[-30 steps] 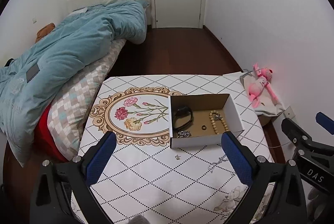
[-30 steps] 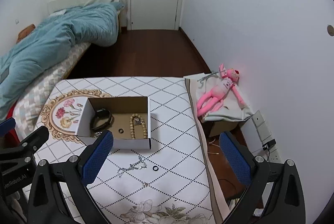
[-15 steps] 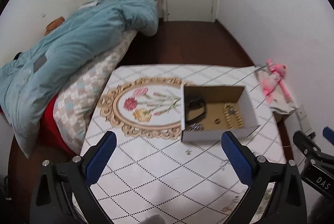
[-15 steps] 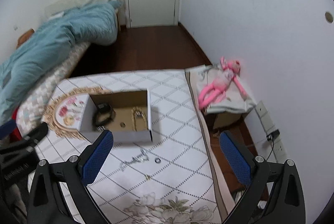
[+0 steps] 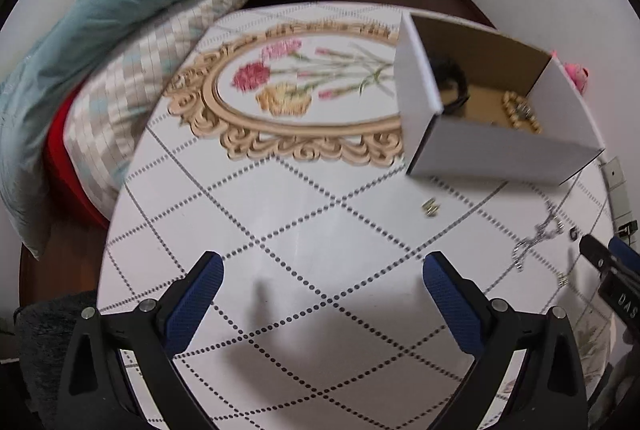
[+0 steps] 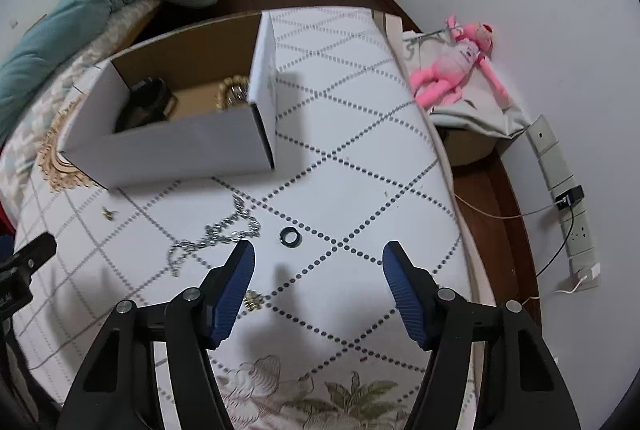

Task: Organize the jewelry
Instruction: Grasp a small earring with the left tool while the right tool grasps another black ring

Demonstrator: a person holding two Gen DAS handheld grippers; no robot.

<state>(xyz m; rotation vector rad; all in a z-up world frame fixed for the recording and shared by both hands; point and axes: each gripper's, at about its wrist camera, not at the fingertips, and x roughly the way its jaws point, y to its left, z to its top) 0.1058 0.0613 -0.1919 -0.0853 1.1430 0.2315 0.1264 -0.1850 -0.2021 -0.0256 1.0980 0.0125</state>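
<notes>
An open white cardboard box (image 5: pixel 496 153) (image 6: pixel 176 145) stands on the patterned table and holds a black band (image 6: pixel 146 101) and a beaded bracelet (image 5: pixel 520 113). A silver chain (image 6: pixel 216 236) (image 5: pixel 538 234), a dark ring (image 6: pixel 291 236) and small gold earrings (image 5: pixel 431 206) (image 6: pixel 108 213) (image 6: pixel 252 300) lie loose on the table in front of the box. My right gripper (image 6: pixel 318 282) is open and low over the table, just short of the ring. My left gripper (image 5: pixel 320 290) is open and empty over bare tabletop.
The table (image 5: pixel 280 230) has a floral oval print at its left. A bed with a teal duvet (image 5: pixel 140 1) lies left of it. A pink plush toy (image 6: pixel 456 65) and a power strip (image 6: pixel 568 197) are right of the table edge.
Both grippers have dropped from high above to close over the table. The box and loose jewelry now look much larger. Both stay open.
</notes>
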